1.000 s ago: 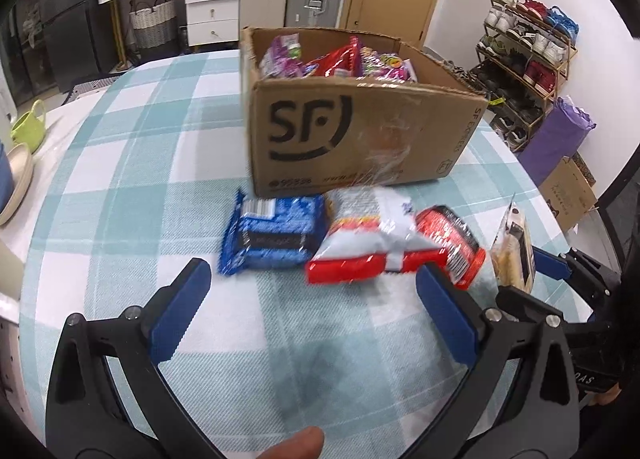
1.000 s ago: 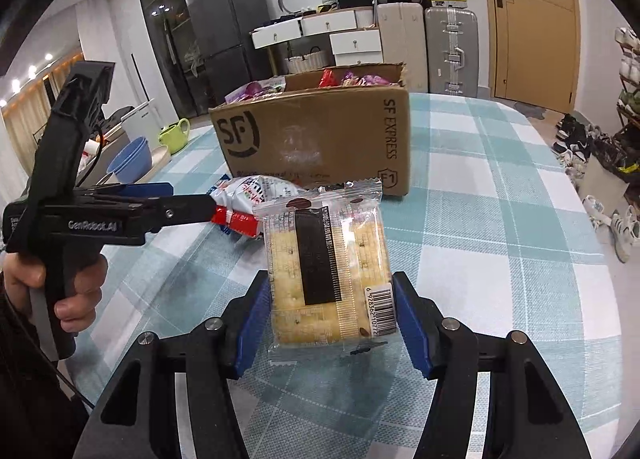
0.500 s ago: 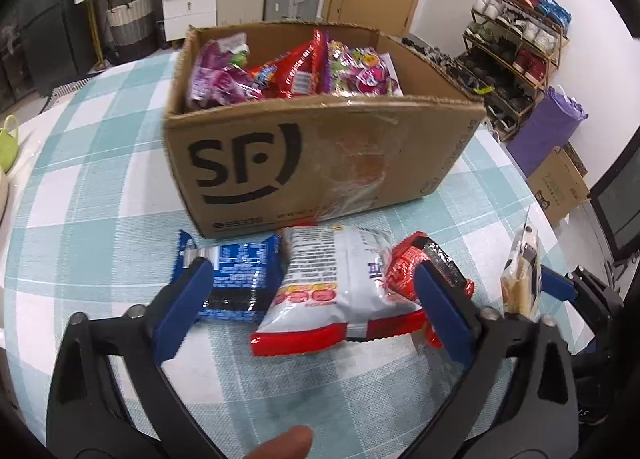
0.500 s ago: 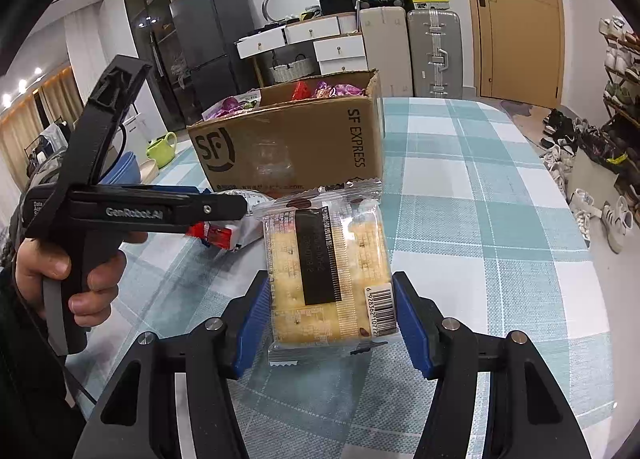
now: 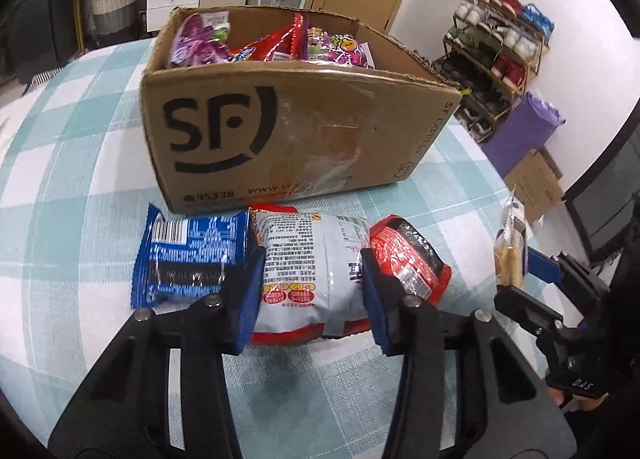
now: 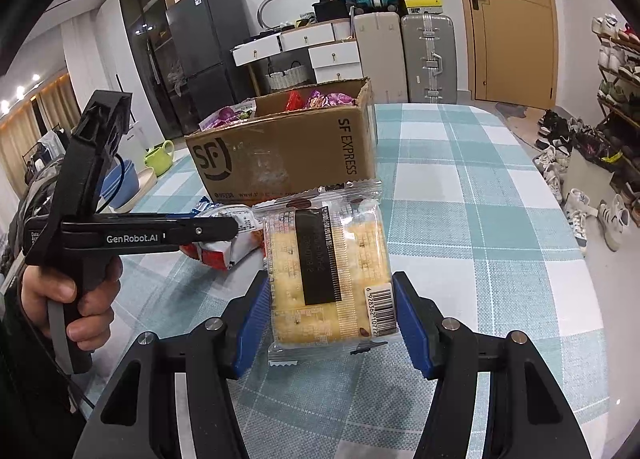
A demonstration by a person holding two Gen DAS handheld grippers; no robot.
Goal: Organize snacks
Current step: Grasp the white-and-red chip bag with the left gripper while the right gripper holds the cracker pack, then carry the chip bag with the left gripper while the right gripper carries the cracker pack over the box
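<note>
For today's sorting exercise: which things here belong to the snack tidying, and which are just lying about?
Job: cardboard box, white snack bag, blue packet, red packet, cracker pack.
Lying about: green watering can, blue bowl, suitcases, shoe rack.

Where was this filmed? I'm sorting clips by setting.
Most likely a lived-in home, around a dining table: a fridge, suitcases by the door, and a shoe rack along the wall.

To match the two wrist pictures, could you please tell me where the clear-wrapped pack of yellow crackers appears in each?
Left wrist: clear-wrapped cracker pack at right edge, seen edge-on.
Right wrist: centre, upright between the right gripper pads.
Shared landmark: brown cardboard SF box, behind it in both.
</note>
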